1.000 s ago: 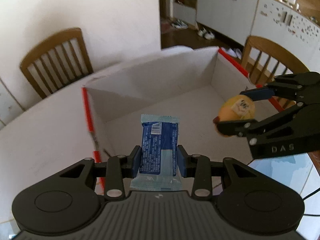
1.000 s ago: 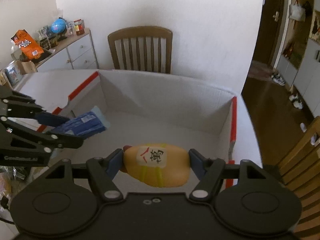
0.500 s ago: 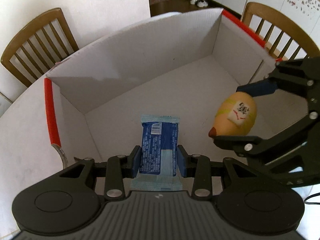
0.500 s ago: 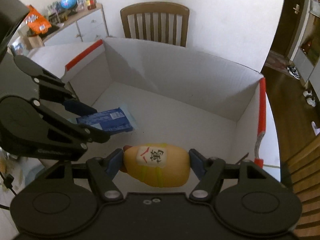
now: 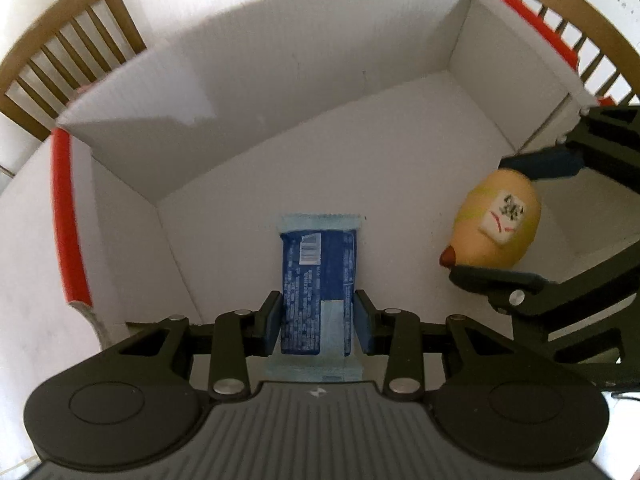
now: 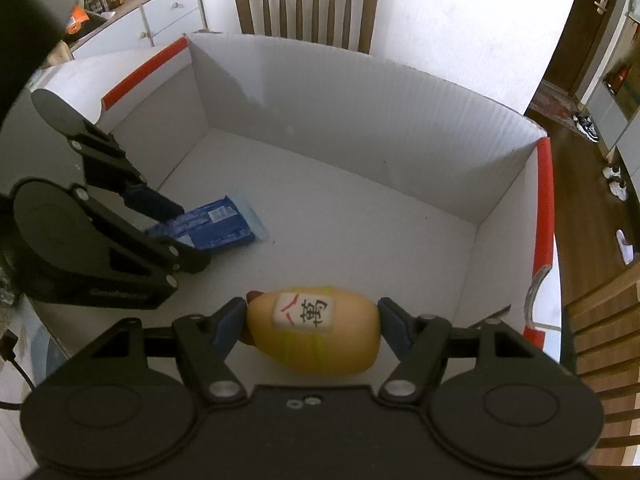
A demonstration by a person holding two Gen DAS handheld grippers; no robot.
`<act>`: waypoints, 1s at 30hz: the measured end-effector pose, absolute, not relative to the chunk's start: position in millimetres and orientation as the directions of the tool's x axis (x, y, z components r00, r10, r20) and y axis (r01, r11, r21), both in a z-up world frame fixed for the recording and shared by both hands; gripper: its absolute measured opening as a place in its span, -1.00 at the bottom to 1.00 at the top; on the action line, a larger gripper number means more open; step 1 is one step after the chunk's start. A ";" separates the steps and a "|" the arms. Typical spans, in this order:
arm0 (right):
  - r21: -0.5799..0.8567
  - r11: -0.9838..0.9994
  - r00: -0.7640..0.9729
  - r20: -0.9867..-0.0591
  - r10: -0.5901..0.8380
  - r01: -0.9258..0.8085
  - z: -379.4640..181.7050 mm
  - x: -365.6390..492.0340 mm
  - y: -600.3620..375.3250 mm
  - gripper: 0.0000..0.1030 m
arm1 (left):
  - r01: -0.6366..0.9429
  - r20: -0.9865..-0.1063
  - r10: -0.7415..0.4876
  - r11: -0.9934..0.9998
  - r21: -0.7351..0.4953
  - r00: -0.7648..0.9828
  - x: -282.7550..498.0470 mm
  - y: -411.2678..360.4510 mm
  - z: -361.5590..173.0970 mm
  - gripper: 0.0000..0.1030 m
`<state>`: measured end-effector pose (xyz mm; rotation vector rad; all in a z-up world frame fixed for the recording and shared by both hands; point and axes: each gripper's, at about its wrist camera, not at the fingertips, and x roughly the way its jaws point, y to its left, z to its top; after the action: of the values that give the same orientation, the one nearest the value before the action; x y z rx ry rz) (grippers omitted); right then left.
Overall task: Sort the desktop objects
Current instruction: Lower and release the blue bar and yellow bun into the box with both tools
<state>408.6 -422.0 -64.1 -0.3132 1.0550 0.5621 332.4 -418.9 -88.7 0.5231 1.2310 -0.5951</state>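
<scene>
A blue snack packet [image 5: 318, 280] is clamped between the pads of my left gripper [image 5: 318, 320], which is shut on it and tilted steeply down inside a white cardboard box [image 5: 280, 80]. The same packet [image 6: 218, 226] shows at the left of the right wrist view, low over the box floor. My right gripper [image 6: 312, 326] is shut on a yellow rubber toy [image 6: 316, 330] with a white tile label; that toy [image 5: 498, 226] hangs over the right part of the box floor [image 6: 340, 216].
The box has red tape on its side rims [image 5: 66, 220] [image 6: 544, 200]. Wooden chairs [image 6: 306, 4] [image 5: 68, 52] stand behind it, another chair [image 5: 576, 24] at the right. A cabinet with clutter [image 6: 132, 12] is at the far left.
Both grippers have sunk into the box and tipped further down. The packet and the toy are now lower, close over the box floor, still held.
</scene>
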 end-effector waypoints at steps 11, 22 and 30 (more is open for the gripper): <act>0.011 0.813 0.381 -0.880 0.285 -0.582 -63.1 409.0 -419.1 0.43 | 0.669 -0.965 -0.152 0.743 0.031 0.214 324.4 -420.1 -73.0 0.04; 0.005 0.804 0.425 -0.847 0.319 -0.594 -39.0 396.7 -424.5 0.52 | 0.666 -0.935 -0.197 0.744 0.053 0.295 304.0 -414.5 -34.2 0.17; 0.008 0.800 0.467 -0.808 0.359 -0.600 -10.7 374.8 -435.8 0.53 | 0.640 -0.911 -0.230 0.767 0.048 0.344 291.9 -396.4 -18.6 0.18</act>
<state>374.8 -435.8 -10.7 -0.2949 0.9101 0.5981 291.9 -396.4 -18.6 0.4379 1.0819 -0.5886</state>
